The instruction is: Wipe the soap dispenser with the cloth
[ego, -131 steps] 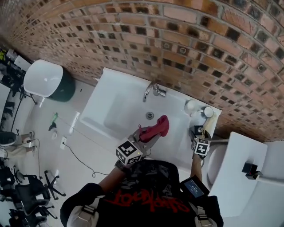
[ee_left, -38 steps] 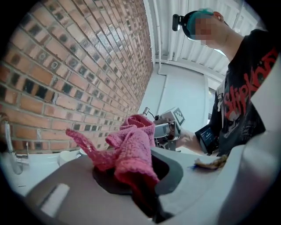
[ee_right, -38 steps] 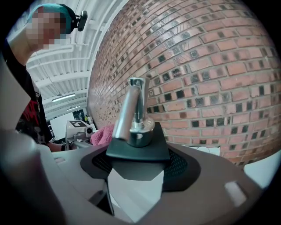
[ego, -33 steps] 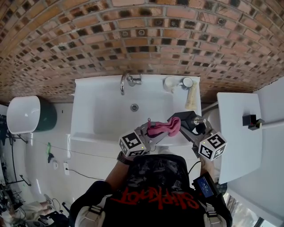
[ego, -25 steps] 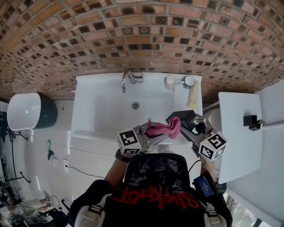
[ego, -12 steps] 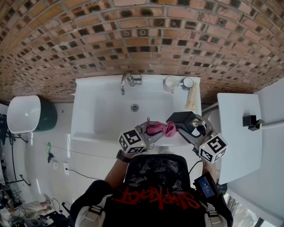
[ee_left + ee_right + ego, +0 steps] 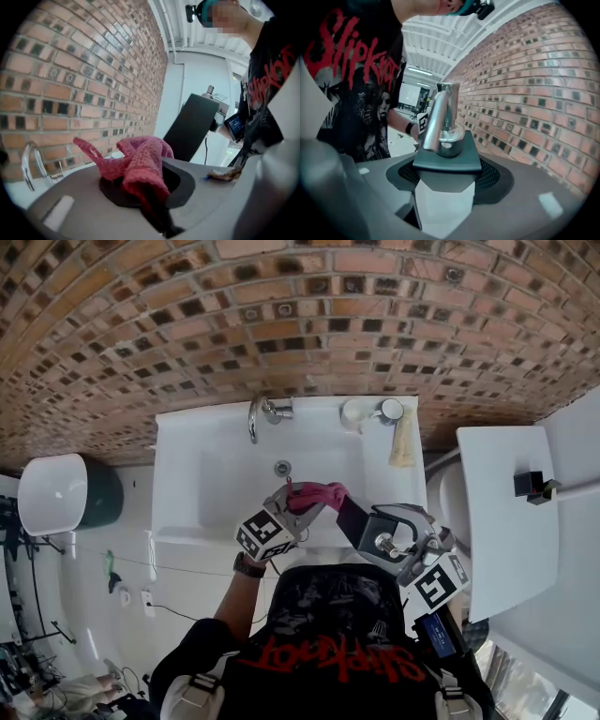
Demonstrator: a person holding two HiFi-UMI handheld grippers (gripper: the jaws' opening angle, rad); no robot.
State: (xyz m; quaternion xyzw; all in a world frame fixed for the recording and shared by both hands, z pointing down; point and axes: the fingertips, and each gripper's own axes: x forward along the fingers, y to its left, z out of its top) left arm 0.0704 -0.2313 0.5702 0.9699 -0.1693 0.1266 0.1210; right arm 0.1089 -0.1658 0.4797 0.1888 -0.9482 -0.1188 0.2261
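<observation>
My left gripper (image 7: 300, 504) is shut on a pink knitted cloth (image 7: 316, 494), bunched between its jaws (image 7: 140, 165) over the sink's front edge. My right gripper (image 7: 401, 532) is shut on the dark square soap dispenser (image 7: 360, 524), which it holds tilted in the air just right of the cloth. The dispenser's chrome pump (image 7: 385, 543) points toward the person. In the right gripper view the dispenser's top (image 7: 447, 159) and pump (image 7: 439, 119) stand between the jaws. The dispenser's dark side (image 7: 191, 123) rises just behind the cloth; I cannot tell whether they touch.
A white sink (image 7: 220, 486) with a chrome faucet (image 7: 257, 414) lies under the grippers. A cup (image 7: 355, 413) and a cream tube (image 7: 403, 442) sit at its back right. A white fixture (image 7: 504, 512) stands to the right, a lidded bin (image 7: 56, 495) to the left, a brick wall behind.
The right gripper has rolled and drawn the dispenser down toward the person, tipping it over. The left gripper has carried the cloth a little left and toward the basin.
</observation>
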